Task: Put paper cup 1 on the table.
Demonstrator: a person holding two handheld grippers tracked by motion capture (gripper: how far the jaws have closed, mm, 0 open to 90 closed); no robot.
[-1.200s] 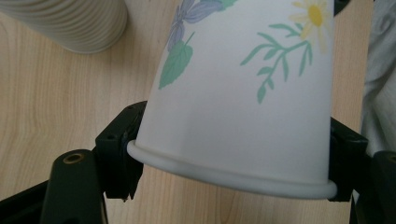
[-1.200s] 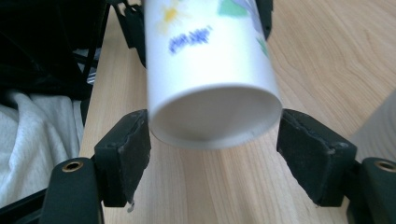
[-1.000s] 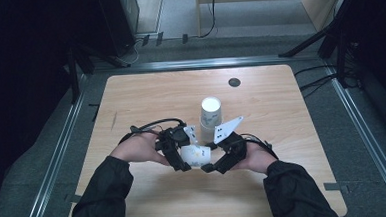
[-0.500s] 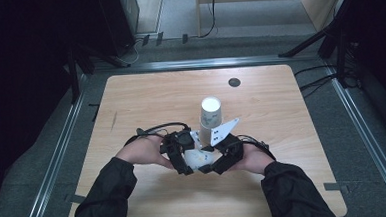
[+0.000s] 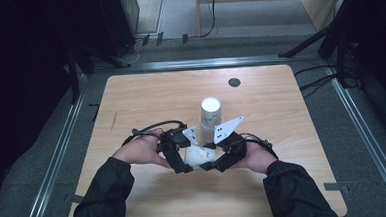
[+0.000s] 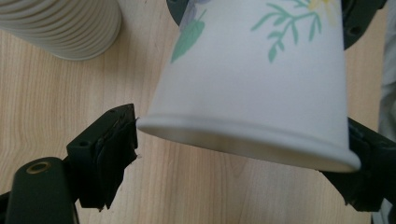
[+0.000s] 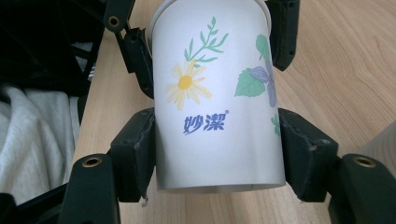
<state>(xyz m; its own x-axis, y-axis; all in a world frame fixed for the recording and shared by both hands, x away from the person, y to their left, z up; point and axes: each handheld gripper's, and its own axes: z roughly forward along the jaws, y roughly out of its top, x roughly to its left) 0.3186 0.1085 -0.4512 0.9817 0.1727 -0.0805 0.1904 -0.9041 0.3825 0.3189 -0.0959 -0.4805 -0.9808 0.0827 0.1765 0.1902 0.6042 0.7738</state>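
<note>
Since the earlier high view, drawn a little closer together at lower centre of the frame, the left gripper (image 5: 184,161) having just been opening, jaws now spread either side of the paper cup (image 5: 197,156) rim with no press visible; the right gripper (image 5: 215,161) having just been closing, now clamped on the cup's base end. Handover apparently done. Left to do, probably: carrying the cup off, perhaps onto the cup stack (image 5: 210,112) just above centre.

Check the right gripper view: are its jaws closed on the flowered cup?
Yes: both pads of the right gripper press against the sides of the flowered cup near its base.
</note>
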